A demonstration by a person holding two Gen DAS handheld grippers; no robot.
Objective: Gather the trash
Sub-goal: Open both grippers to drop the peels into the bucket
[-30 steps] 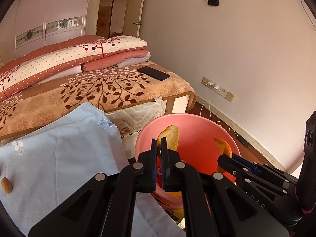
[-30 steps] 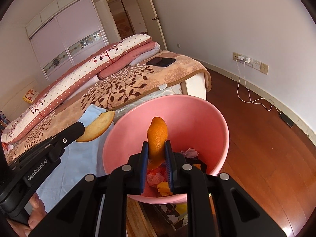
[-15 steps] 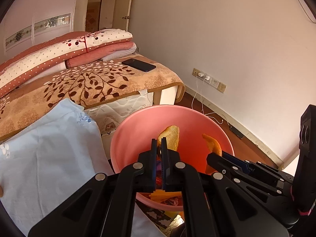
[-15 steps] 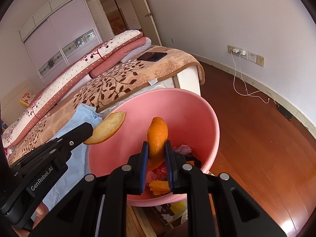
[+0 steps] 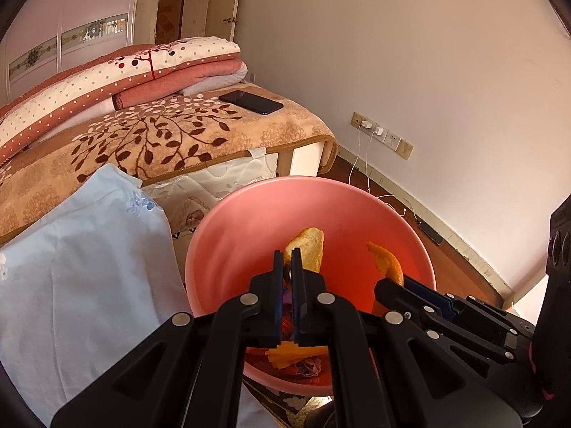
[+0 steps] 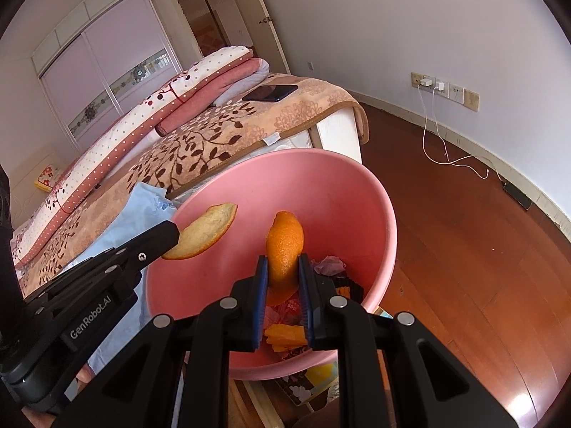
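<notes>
2 tongs [image 5: 288, 260] [image 6: 283, 267] tilted down over basin [image 6: 357, 192], gripping peels [image 5: 308, 249] [image 6: 285, 246].

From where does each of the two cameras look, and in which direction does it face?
Left wrist: sits on the left gripper, looks down into the pink basin; the right gripper enters from the right.
Right wrist: sits on the right gripper, faces the same basin; the left gripper and fingers of a hand show at left.
Shared: basin, both orange peels, bed, phone.

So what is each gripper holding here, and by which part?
Left gripper: pale orange peel, by its lower end. Right gripper: orange peel, by its lower half.
</notes>
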